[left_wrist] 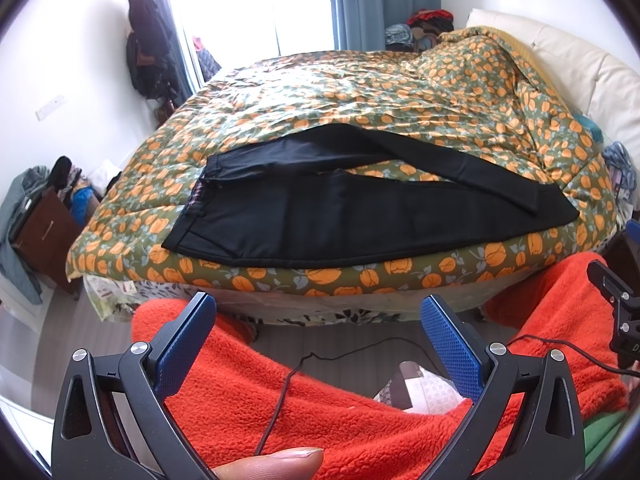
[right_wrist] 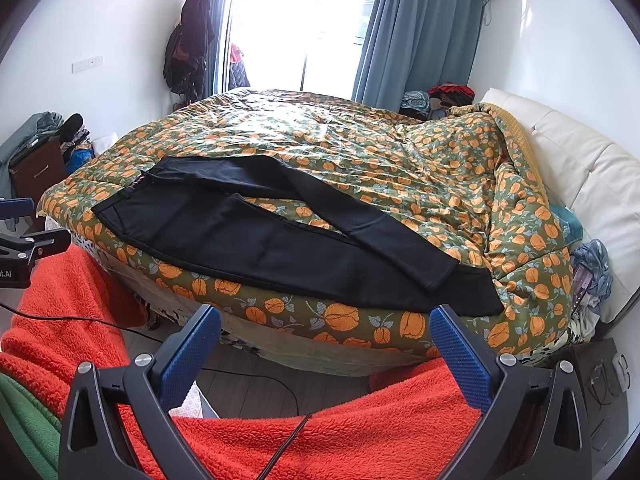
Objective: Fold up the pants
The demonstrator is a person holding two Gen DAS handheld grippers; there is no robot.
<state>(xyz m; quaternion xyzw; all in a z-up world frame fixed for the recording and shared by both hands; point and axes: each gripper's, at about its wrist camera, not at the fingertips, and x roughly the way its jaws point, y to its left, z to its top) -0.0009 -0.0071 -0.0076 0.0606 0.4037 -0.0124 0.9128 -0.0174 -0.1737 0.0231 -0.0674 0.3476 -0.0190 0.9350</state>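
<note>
Black pants [left_wrist: 340, 212] lie flat on the near edge of the bed, waistband at the left, the two legs running right and crossing near the cuffs; they also show in the right wrist view [right_wrist: 280, 248]. My left gripper [left_wrist: 318, 308] is open and empty, held back from the bed above the person's orange fleece legs. My right gripper [right_wrist: 325, 320] is open and empty, also short of the bed edge. Part of the right gripper shows at the right edge of the left wrist view [left_wrist: 618, 300]. Neither gripper touches the pants.
The bed carries a green quilt with orange flowers [right_wrist: 360, 152]. A cream headboard [right_wrist: 580, 168] stands at the right. A brown nightstand with clothes [left_wrist: 44, 232] is at the left. Black cables [left_wrist: 296, 380] cross the orange fleece [left_wrist: 320, 420]. A window with blue curtains [right_wrist: 420, 28] is behind.
</note>
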